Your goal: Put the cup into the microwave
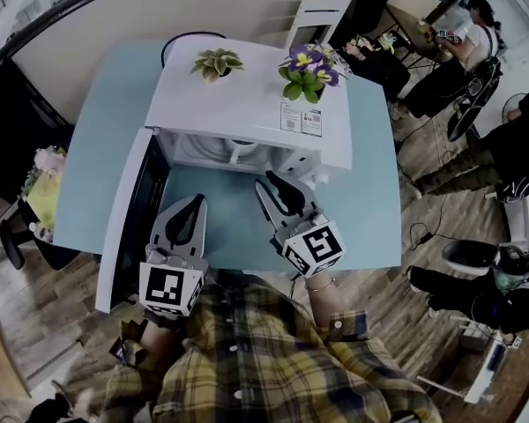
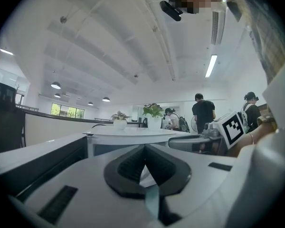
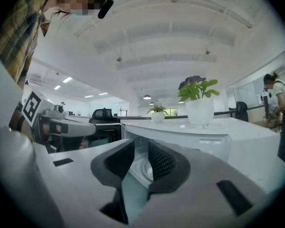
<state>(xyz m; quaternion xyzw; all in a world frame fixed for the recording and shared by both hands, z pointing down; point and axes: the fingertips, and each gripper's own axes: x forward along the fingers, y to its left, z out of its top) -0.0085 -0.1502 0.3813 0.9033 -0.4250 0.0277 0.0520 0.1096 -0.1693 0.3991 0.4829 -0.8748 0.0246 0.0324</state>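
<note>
Two handheld grippers hover level above a pale blue table, just in front of a white box-shaped microwave oven. Its dark-glazed door stands swung wide to the left, leaving the cavity reachable. We hold the left gripper near the door, its jaws pressed together with nothing between them; we judge it is parked there to stay clear. The right gripper faces the opening, its jaws partly spread around only air. Inside the cavity we make out what looks like a small white rounded cup. Only its top shows under the oven's roof, so we cannot tell its pose. By that, the placing looks done and the door awaits shutting. A green-leaved potted plant and a purple-flowered potted plant sit on the oven's top.
</note>
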